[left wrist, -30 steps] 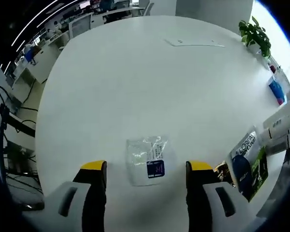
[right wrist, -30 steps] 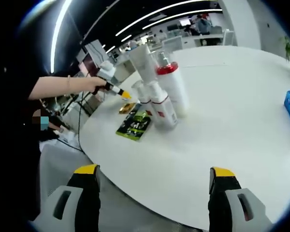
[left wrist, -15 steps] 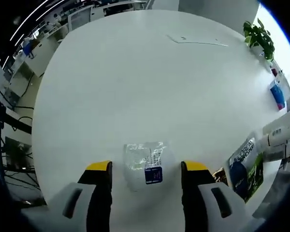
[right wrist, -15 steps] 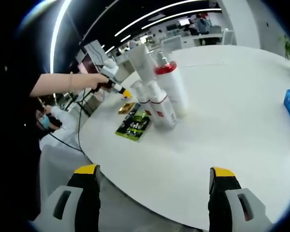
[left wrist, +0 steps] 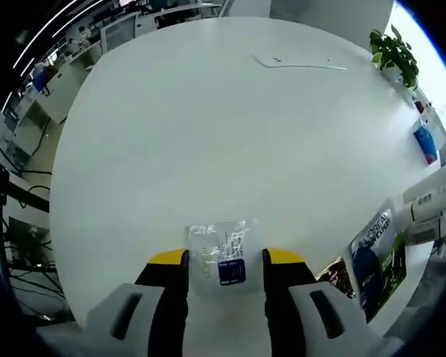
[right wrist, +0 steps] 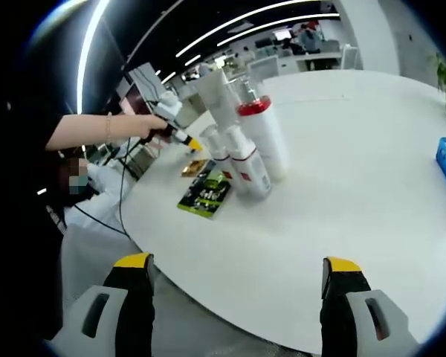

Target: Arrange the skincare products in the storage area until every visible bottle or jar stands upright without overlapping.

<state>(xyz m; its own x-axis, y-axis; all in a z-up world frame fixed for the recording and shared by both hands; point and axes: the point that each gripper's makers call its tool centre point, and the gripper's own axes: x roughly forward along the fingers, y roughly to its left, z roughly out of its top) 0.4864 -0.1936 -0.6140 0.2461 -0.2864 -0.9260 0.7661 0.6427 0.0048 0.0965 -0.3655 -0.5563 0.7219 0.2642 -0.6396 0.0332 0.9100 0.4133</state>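
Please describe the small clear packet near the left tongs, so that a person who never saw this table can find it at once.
On the big white round table, look at the near edge, between the yellow tips of the left tongs. There lies a flat clear plastic sachet. Unlike the green and black L'Oreal packet to its right, it is transparent, with a small dark blue label.

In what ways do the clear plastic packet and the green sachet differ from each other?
The clear plastic packet is see-through with a small dark blue label; the green sachet is opaque, printed green and blue. The packet sits between the left tool jaws; the sachet lies apart near the table edge. Both lie flat.
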